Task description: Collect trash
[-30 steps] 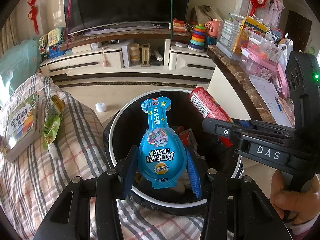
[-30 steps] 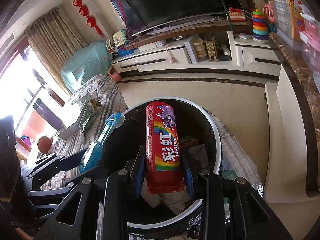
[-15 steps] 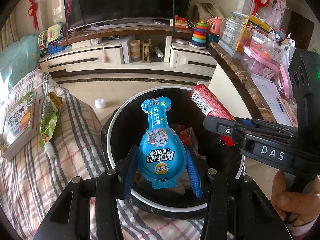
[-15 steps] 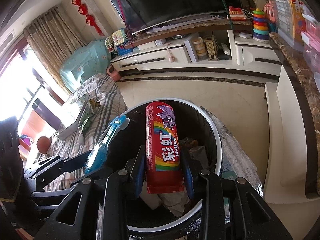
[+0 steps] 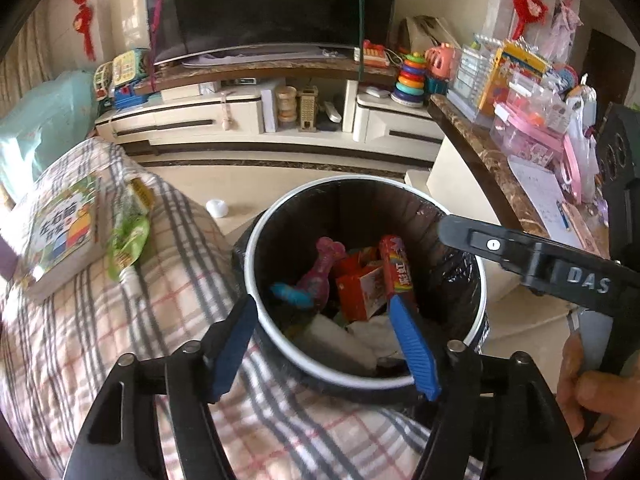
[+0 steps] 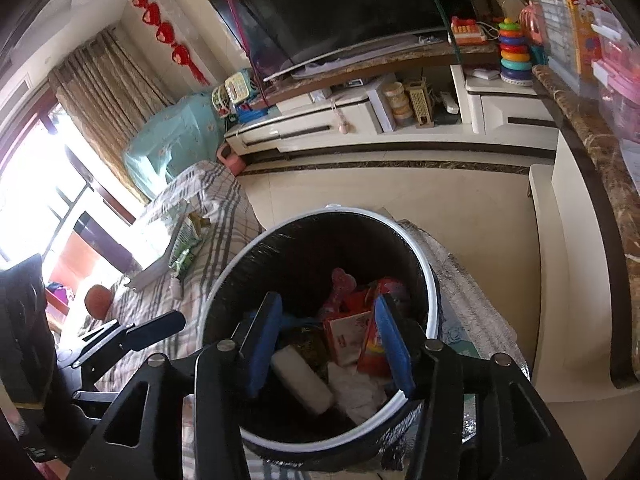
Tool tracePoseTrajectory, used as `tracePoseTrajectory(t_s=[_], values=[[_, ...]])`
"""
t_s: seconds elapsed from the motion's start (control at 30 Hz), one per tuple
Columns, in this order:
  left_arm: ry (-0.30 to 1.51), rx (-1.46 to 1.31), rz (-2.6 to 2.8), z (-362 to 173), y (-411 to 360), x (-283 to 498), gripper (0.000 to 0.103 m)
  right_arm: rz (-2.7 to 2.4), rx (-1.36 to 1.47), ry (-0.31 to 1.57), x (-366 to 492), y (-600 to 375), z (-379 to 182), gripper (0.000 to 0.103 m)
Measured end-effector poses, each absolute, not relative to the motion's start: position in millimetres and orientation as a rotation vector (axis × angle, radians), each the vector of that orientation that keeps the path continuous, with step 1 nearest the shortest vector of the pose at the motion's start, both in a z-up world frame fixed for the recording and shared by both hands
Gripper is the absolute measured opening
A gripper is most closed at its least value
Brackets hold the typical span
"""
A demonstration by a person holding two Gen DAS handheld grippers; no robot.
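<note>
A round black trash bin with a white rim (image 5: 256, 280) (image 6: 430, 288) stands beside a plaid-covered sofa. Inside lie the red Skittles tube (image 5: 396, 266) (image 6: 394, 286), the blue snack packet (image 5: 290, 295), a pink packet (image 5: 320, 272) (image 6: 340, 292), an orange box (image 5: 360, 290) (image 6: 346, 338) and white paper. My left gripper (image 5: 324, 340) is open and empty above the bin's near rim. My right gripper (image 6: 326, 336) is open and empty over the bin; it also shows in the left wrist view (image 5: 520, 254).
A book (image 5: 60, 228) and a green snack bag (image 5: 128, 232) lie on the plaid sofa (image 5: 120, 320). A marble-topped counter (image 5: 480, 152) with toys stands to the right. A TV cabinet (image 5: 260, 120) lines the far wall. A small white object (image 5: 217, 208) lies on the floor.
Both grippers opened. The blue packet dropped from the left gripper and the red Skittles tube from the right gripper into the bin.
</note>
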State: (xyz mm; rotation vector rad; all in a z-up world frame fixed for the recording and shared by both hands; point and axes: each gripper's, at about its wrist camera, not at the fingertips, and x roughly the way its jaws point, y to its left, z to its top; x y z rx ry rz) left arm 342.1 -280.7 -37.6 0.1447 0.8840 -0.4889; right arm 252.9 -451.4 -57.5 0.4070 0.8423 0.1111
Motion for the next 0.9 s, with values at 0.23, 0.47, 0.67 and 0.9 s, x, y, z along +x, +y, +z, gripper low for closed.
tracePoseTrajectory(t_s=[0.23, 0.47, 0.67, 0.9], values=[[0.877, 0.039, -0.466, -35.2, -241.3, 299.2, 0.078, 0.13, 0.435, 0.793, 222.9, -441.2, -42.6, 0.073], [0.862, -0.071, -0.446, -37.8, -196.4, 247.1, 0.079, 0.141, 0.474, 0.752, 182.8, -422.4, -40.5, 0.088], [0.811, -0.133, -0.443, -36.8, -161.3, 198.7, 0.08, 0.12, 0.474, 0.724, 138.6, -397.9, -47.9, 0.092], [0.707, -0.128, -0.414, -17.2, -130.6, 149.9, 0.081, 0.096, 0.385, 0.651, 103.1, -374.1, -32.6, 0.095]])
